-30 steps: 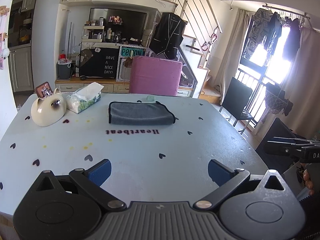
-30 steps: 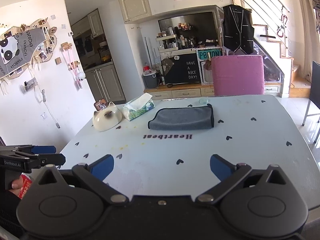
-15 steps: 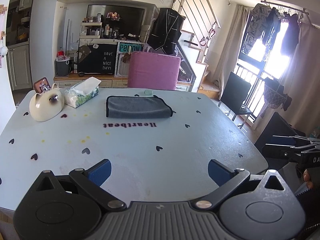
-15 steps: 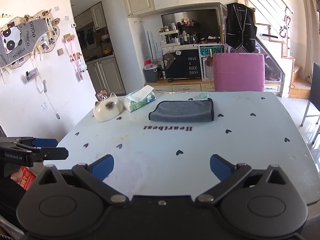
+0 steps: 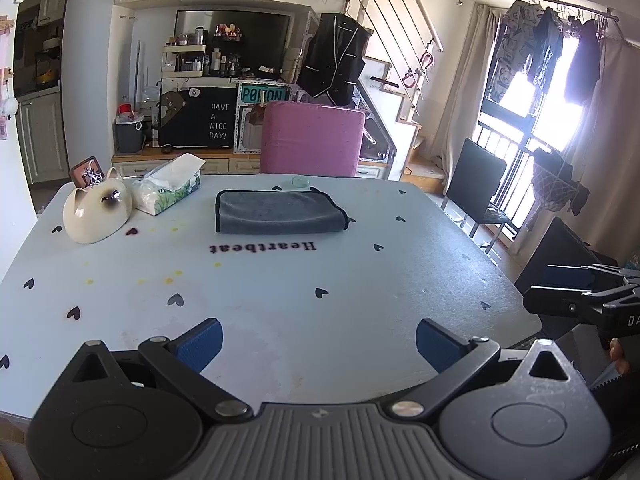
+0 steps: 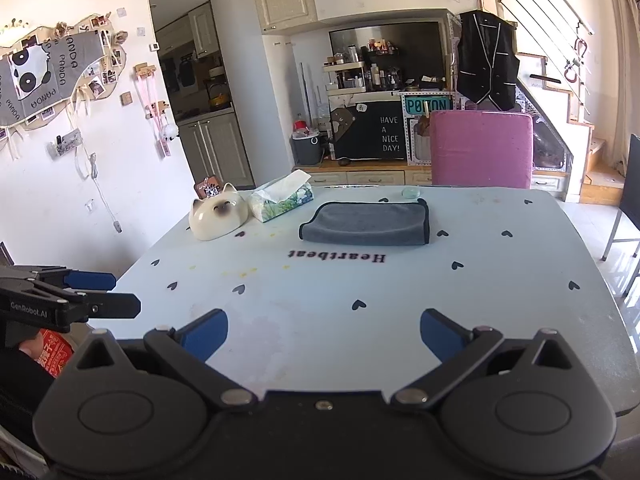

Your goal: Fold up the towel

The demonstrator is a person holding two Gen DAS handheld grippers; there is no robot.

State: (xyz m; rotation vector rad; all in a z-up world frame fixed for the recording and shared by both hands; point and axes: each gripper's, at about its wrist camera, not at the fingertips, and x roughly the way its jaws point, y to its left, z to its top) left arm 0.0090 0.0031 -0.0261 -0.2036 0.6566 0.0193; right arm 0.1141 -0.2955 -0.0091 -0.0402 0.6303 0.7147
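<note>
A grey towel (image 5: 278,212) with dark trim lies folded into a flat rectangle on the far half of the pale blue table (image 5: 280,300); it also shows in the right wrist view (image 6: 366,224). My left gripper (image 5: 318,344) is open and empty above the table's near edge, well short of the towel. My right gripper (image 6: 324,338) is open and empty too, beside it at the near edge. Each gripper shows from the side in the other's view: the right one (image 5: 580,300) and the left one (image 6: 68,300).
A cream cat-shaped bowl (image 5: 98,212) and a tissue pack (image 5: 168,186) sit at the table's far left. A small glass dish (image 5: 301,181) lies behind the towel. A pink chair (image 5: 312,138) stands at the far side, black chairs (image 5: 476,192) at the right.
Both grippers have drawn back slightly from the table and stay open. The towel has not moved.
</note>
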